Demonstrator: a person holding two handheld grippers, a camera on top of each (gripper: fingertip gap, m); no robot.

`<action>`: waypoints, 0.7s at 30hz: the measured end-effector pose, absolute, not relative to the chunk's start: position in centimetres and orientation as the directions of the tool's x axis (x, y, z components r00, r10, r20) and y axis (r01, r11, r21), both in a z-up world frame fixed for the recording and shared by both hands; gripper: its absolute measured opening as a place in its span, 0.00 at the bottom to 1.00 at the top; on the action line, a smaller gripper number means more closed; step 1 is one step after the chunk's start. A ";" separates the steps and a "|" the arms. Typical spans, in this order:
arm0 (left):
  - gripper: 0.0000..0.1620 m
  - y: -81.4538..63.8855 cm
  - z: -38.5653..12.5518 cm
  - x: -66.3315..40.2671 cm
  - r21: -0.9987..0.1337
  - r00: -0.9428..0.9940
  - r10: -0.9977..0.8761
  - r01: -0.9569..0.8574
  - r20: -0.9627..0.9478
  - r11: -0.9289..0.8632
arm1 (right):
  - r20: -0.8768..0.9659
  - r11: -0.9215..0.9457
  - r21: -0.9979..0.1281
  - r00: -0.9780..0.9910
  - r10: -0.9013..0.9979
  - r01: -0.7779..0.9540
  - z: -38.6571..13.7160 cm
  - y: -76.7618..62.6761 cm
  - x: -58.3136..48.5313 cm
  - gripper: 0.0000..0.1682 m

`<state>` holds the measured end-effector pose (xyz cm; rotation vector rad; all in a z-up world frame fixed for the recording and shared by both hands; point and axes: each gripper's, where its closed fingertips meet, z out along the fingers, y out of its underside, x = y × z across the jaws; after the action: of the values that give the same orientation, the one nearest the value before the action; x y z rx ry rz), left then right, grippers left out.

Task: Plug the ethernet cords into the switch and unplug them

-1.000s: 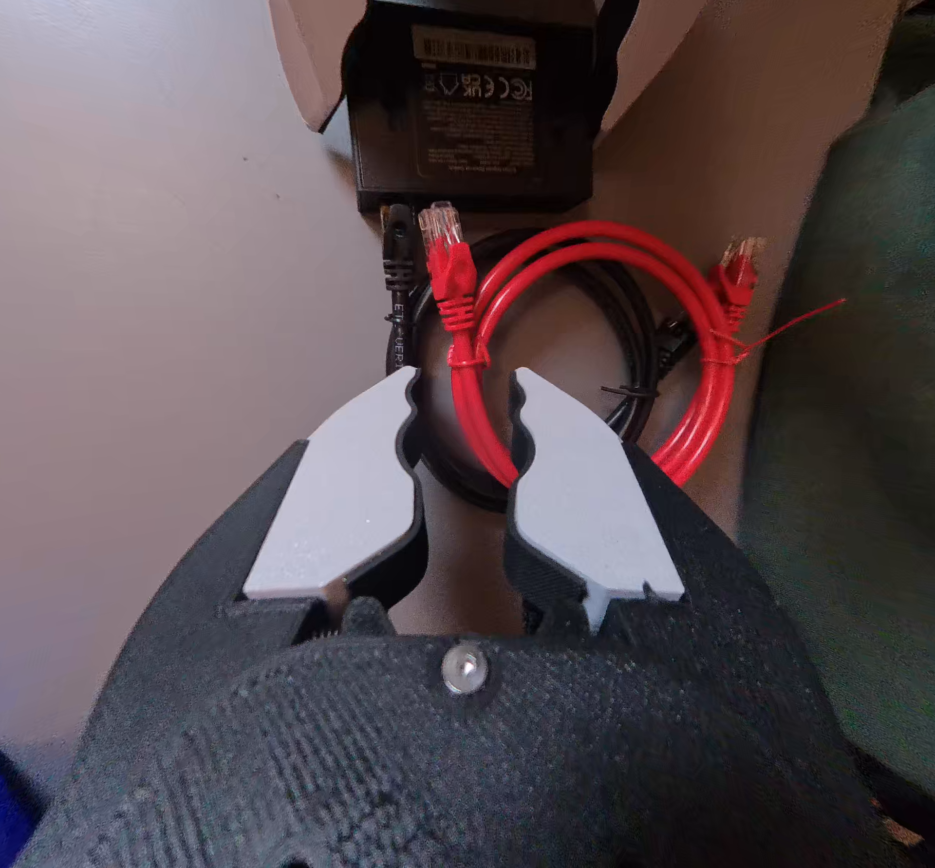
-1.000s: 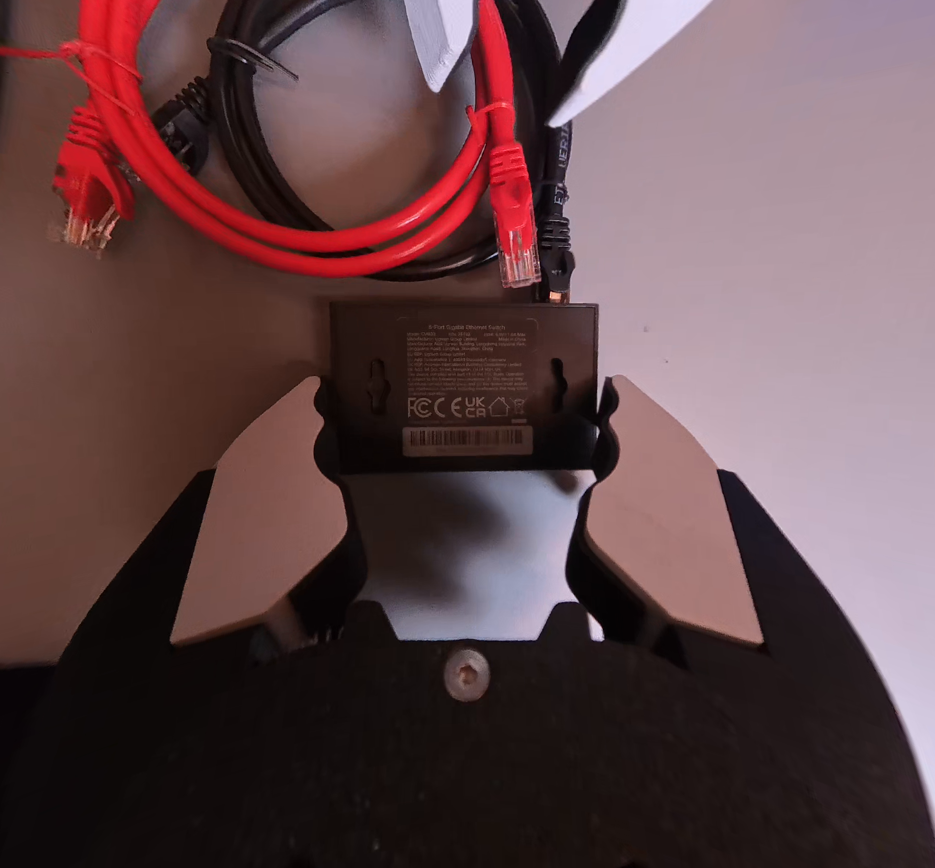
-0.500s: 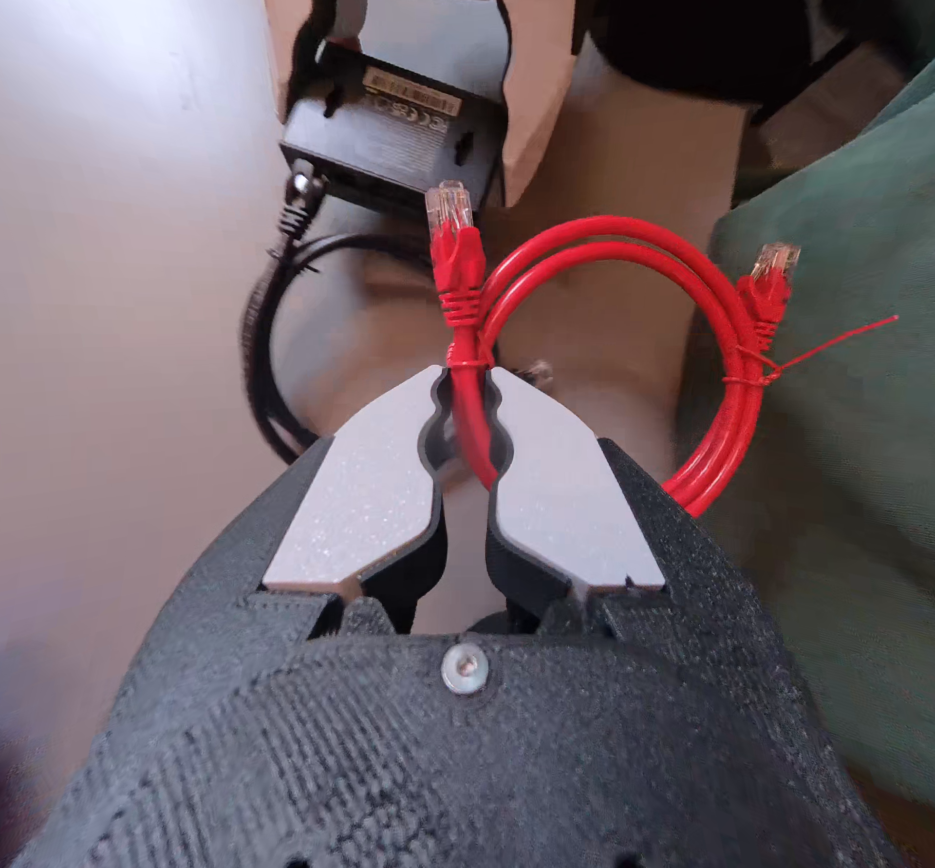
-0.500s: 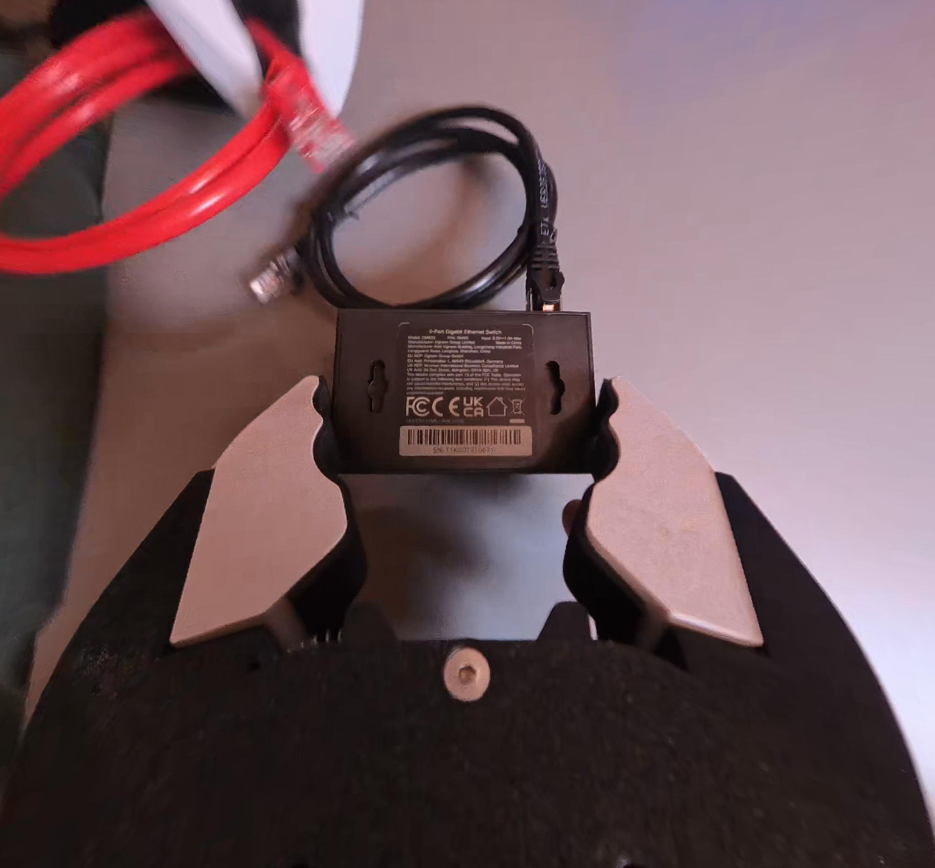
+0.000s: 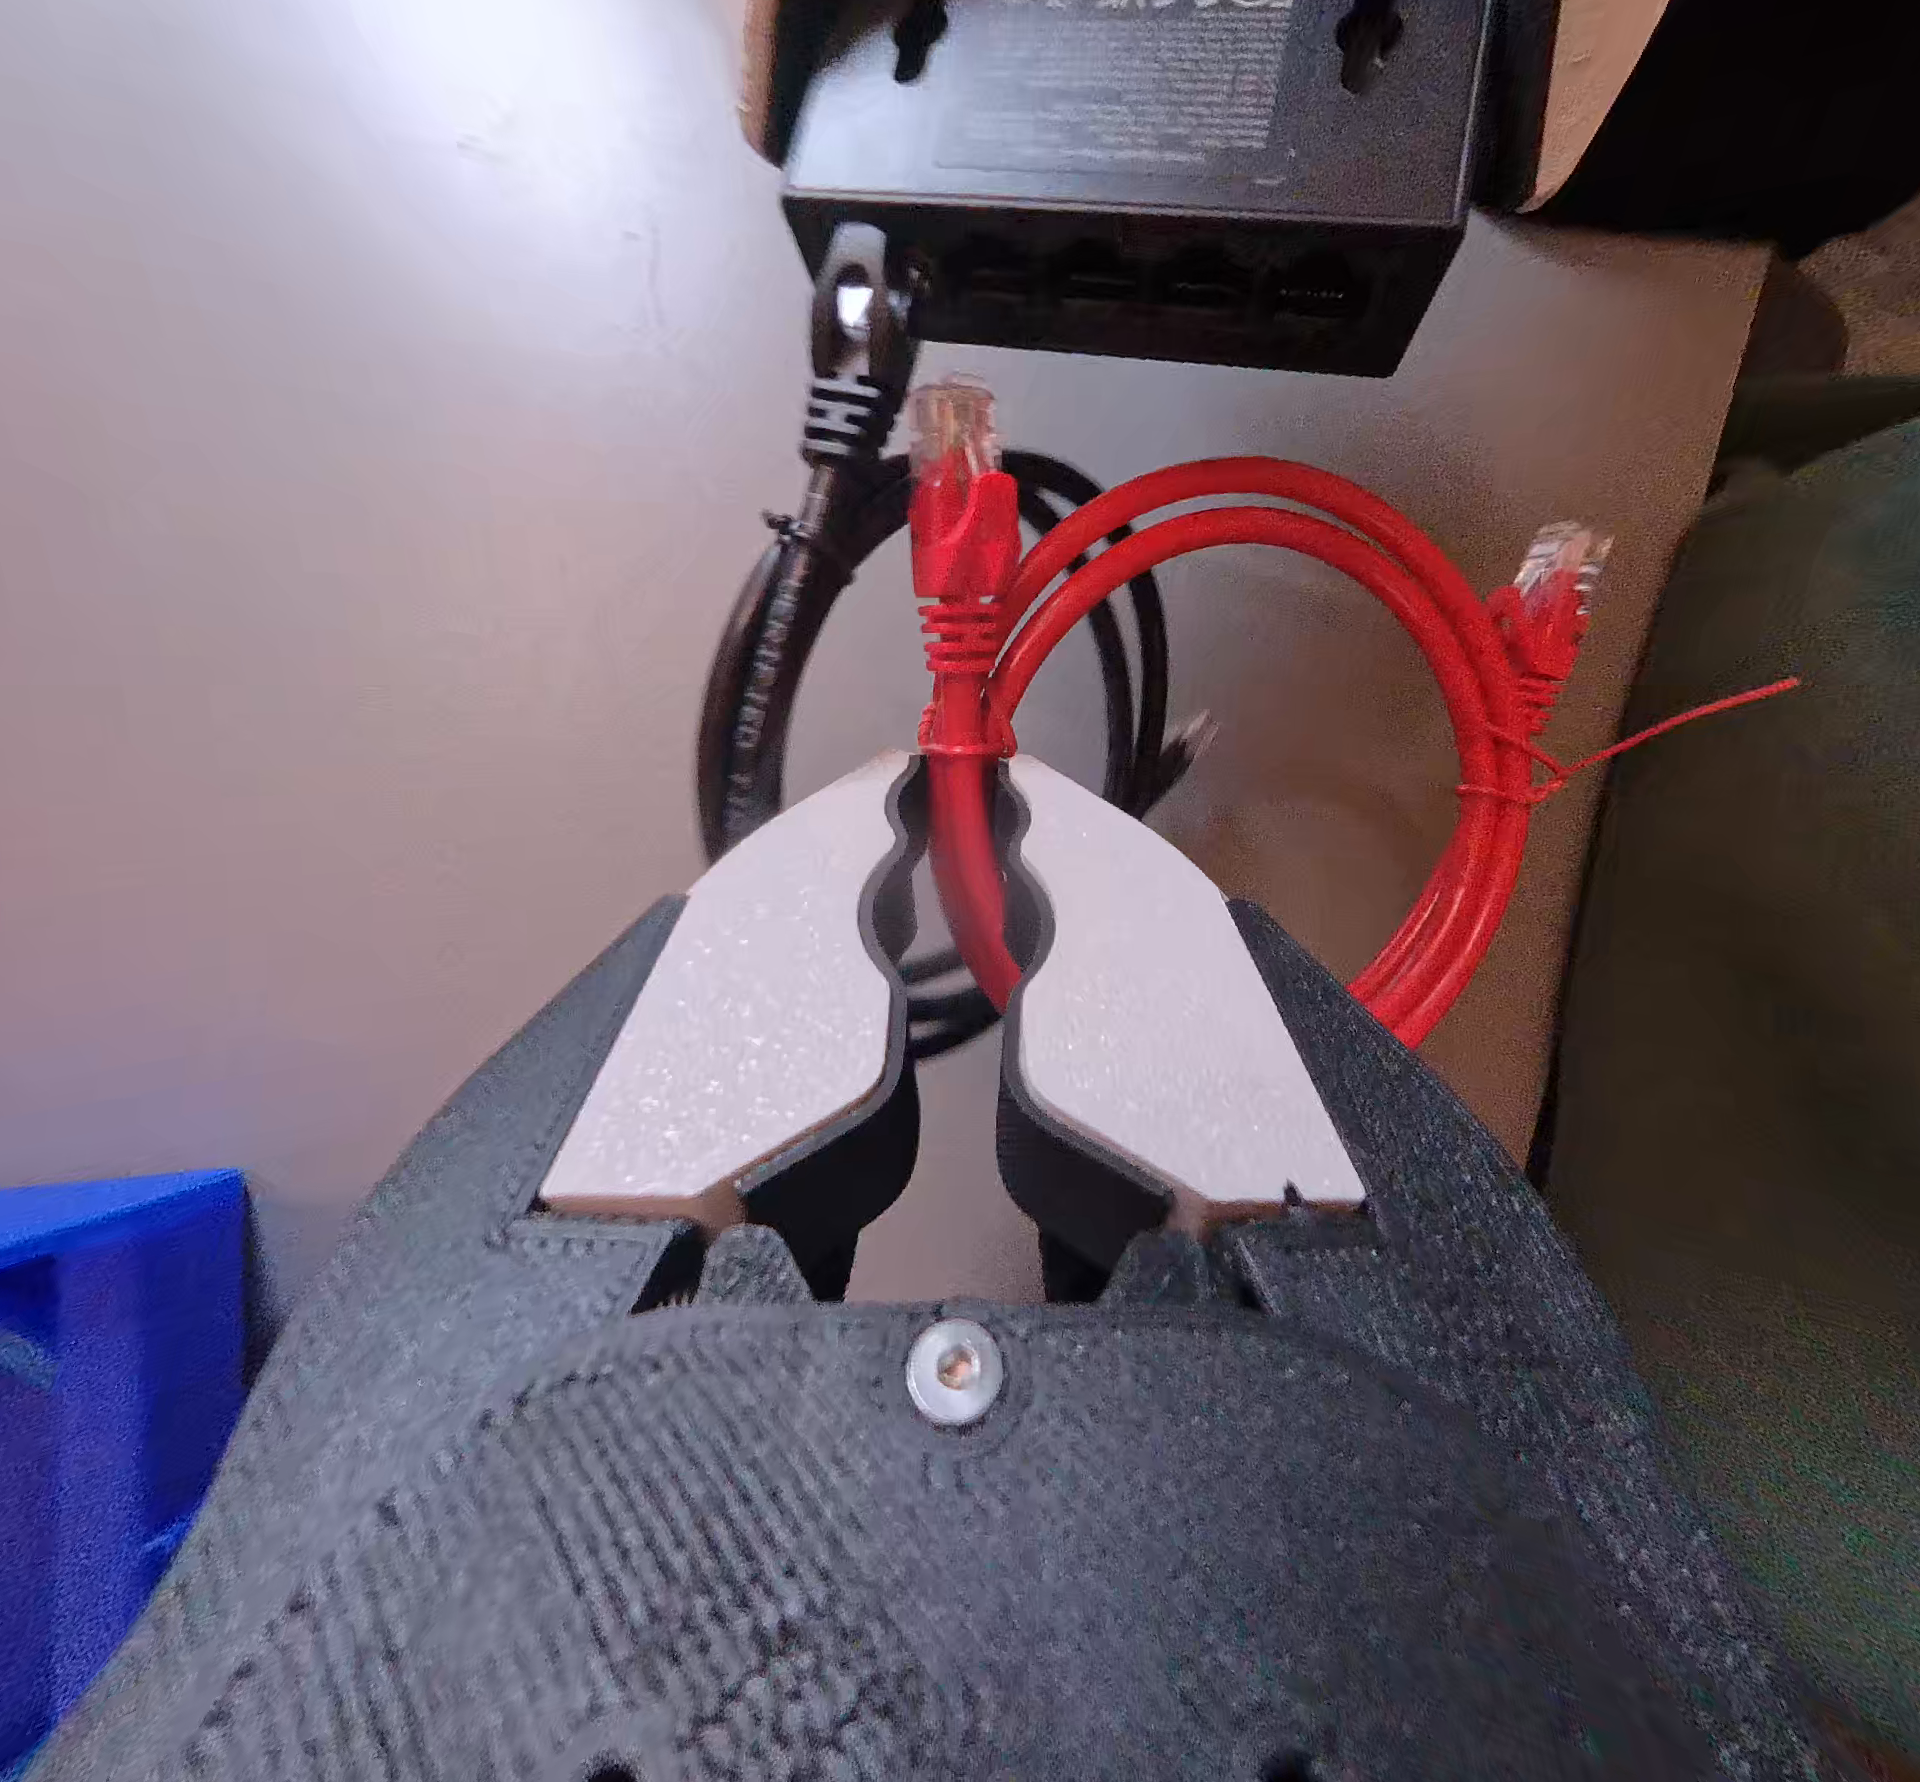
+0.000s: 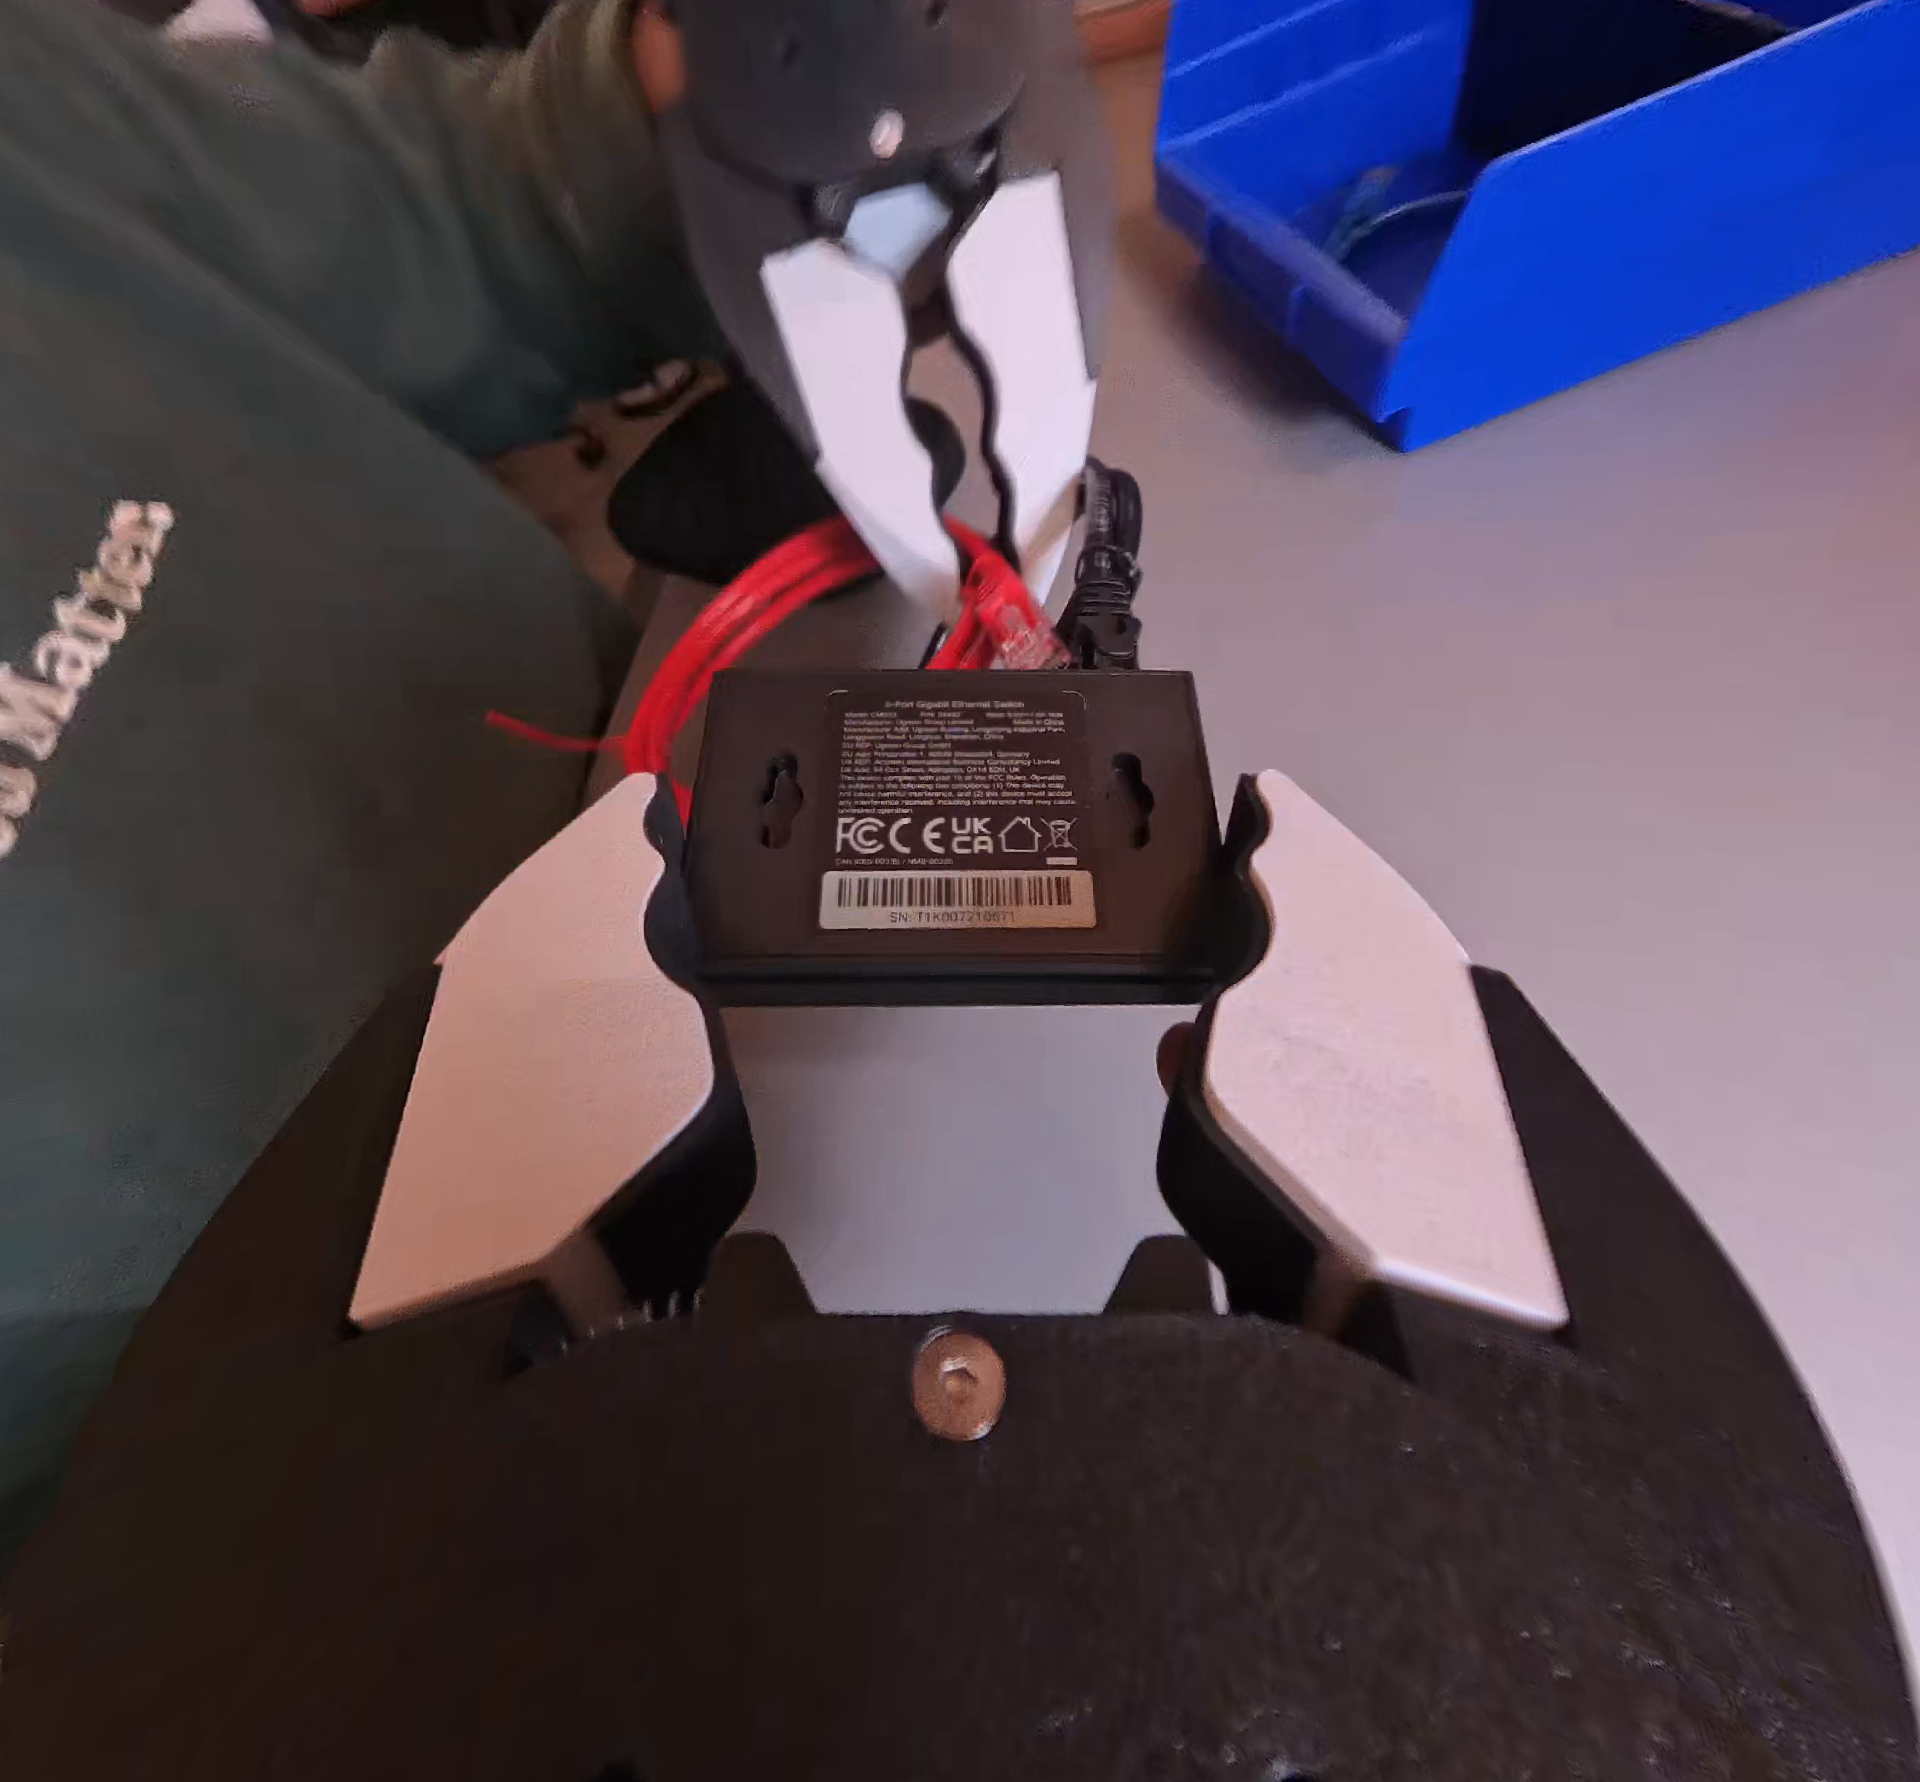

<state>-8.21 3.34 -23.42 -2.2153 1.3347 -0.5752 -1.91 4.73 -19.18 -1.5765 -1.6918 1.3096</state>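
Right gripper (image 6: 951, 891) clamps the switch (image 5: 1122, 122); left gripper (image 5: 961, 776) pinches the red cord (image 5: 966, 859) behind its plug (image 5: 956, 475). We should square the plug to the free port (image 5: 992, 283) beside the black cord (image 5: 847, 350), then push straight.

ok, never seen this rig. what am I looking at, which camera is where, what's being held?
No robot arm: a person holds two handheld grippers, each with a camera looking along its grey fingers. The left wrist view shows the left gripper shut on a coiled red ethernet cord, its clear plug just short of the ports. The right wrist view shows the right gripper clamping the black box-shaped switch label side up. A black ethernet cord is already plugged in. A blue plastic bin sits on the grey table.
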 end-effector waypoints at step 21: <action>0.08 0.7 -27.0 -7.4 -0.290 0.309 -0.801 -0.815 0.513 -0.501 | -0.052 0.043 -0.954 -0.305 0.951 0.297 -19.5 2.5 -2.1 0.00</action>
<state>-7.36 0.73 -26.97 -2.5607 1.5811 -0.9801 -2.15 2.51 -19.51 -1.2710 -1.6745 1.2847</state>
